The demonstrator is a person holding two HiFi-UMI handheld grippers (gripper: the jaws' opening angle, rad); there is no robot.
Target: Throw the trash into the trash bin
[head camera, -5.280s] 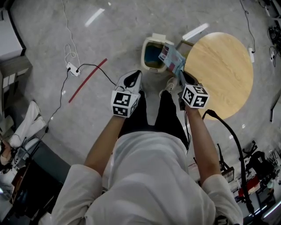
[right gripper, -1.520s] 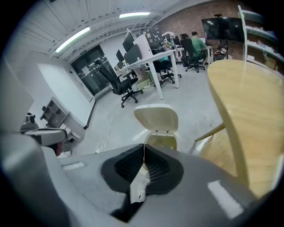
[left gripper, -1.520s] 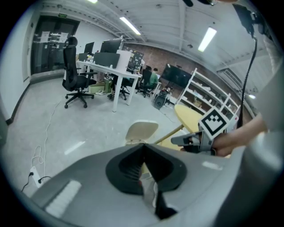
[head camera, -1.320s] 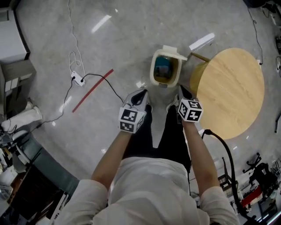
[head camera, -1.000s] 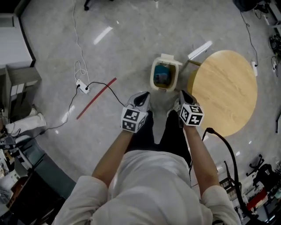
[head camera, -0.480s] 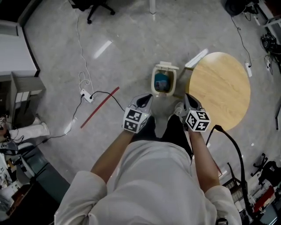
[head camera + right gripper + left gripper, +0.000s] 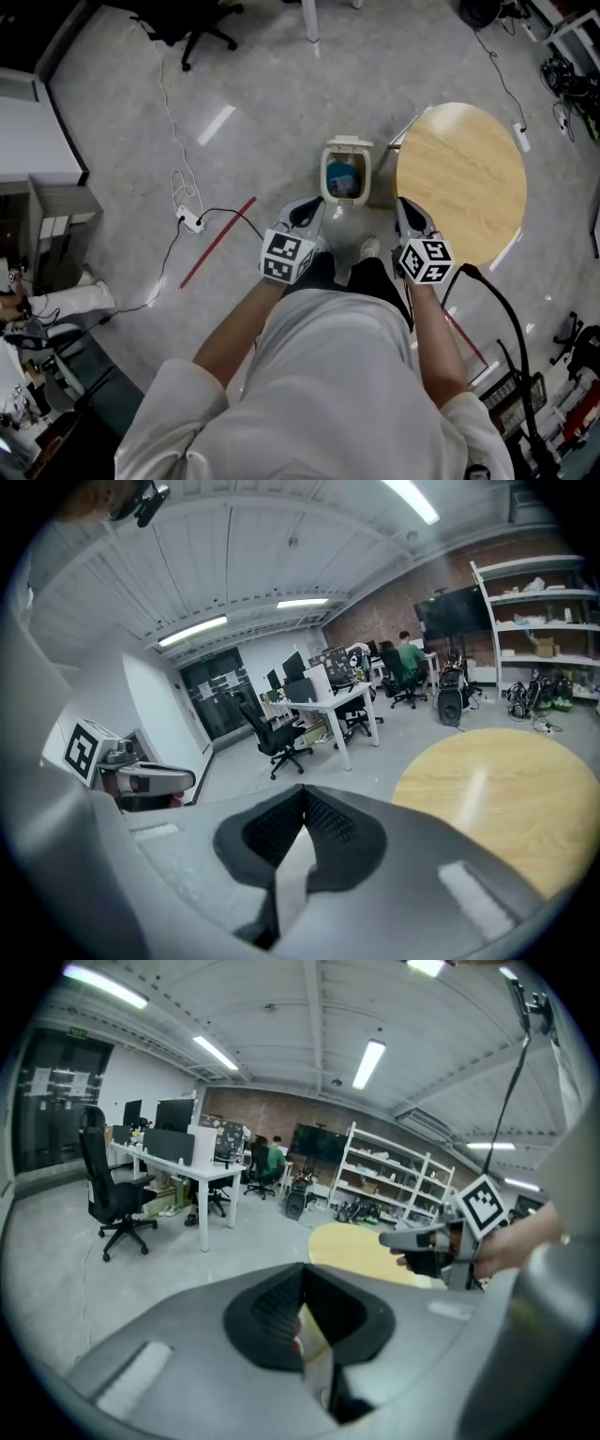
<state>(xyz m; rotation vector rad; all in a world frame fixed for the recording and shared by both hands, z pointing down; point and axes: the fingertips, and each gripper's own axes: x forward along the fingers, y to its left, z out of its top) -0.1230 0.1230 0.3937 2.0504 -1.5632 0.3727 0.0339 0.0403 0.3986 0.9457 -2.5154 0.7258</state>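
The cream trash bin (image 7: 346, 150) stands open on the floor ahead of my feet, with a blue packet (image 7: 343, 178) lying inside it. My left gripper (image 7: 306, 212) and right gripper (image 7: 409, 212) hover side by side above and short of the bin, both shut with nothing between the jaws. In the left gripper view the left gripper (image 7: 302, 1274) has its tips meeting, and the right gripper (image 7: 427, 1238) shows across from it. In the right gripper view the right gripper (image 7: 302, 794) is closed the same way, with the left gripper (image 7: 150, 780) at the left.
A round wooden table (image 7: 459, 173) stands right of the bin. A white power strip (image 7: 191, 222) with cables and a red floor strip (image 7: 217, 242) lie to the left. An office chair (image 7: 199, 21) is farther off, with desks (image 7: 330, 703) and shelves (image 7: 394, 1180) beyond.
The blue packet, once in the right gripper over the bin, now lies inside it. Both grippers have risen, and bin and floor look smaller and farther away.
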